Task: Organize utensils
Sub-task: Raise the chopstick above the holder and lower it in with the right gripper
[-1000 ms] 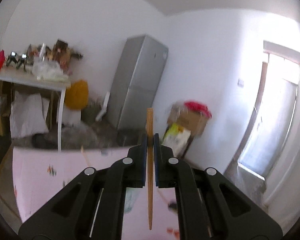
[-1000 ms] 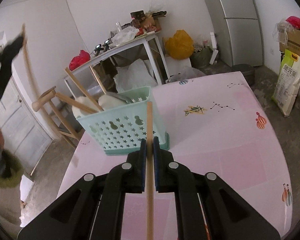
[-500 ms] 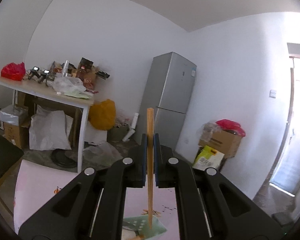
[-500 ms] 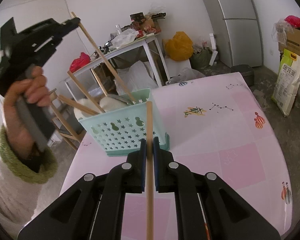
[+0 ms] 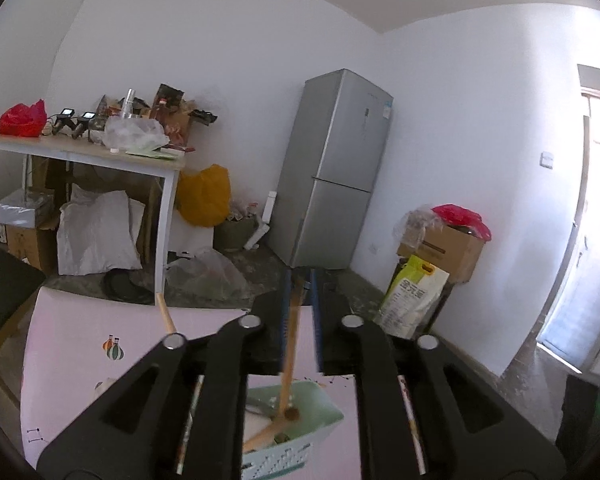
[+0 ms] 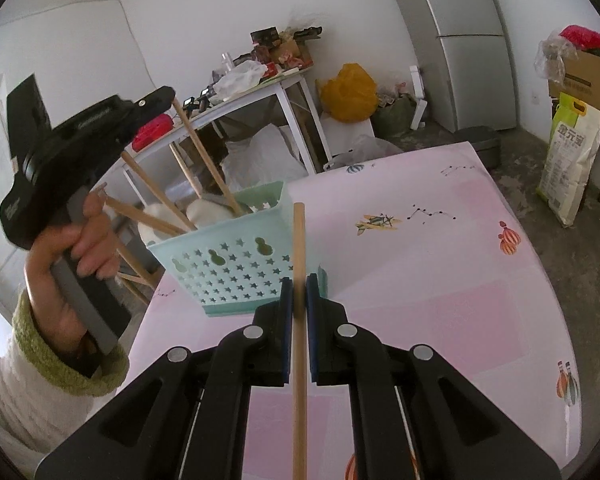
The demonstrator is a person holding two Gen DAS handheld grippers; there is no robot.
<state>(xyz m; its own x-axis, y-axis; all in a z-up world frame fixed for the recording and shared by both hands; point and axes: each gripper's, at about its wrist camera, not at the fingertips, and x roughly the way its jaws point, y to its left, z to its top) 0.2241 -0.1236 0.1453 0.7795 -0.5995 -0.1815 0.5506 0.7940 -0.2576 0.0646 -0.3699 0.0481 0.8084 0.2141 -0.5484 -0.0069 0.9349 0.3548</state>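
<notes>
Two tools over pink table, basket near its left edge, right half bare

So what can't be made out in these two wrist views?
- Left wrist view: most of the mint-green plastic basket, hidden behind the left gripper.
- Right wrist view: lower end of the wooden chopstick in the right gripper, cut off by the bottom edge.
- Basket contents: hidden by its wall.
</notes>
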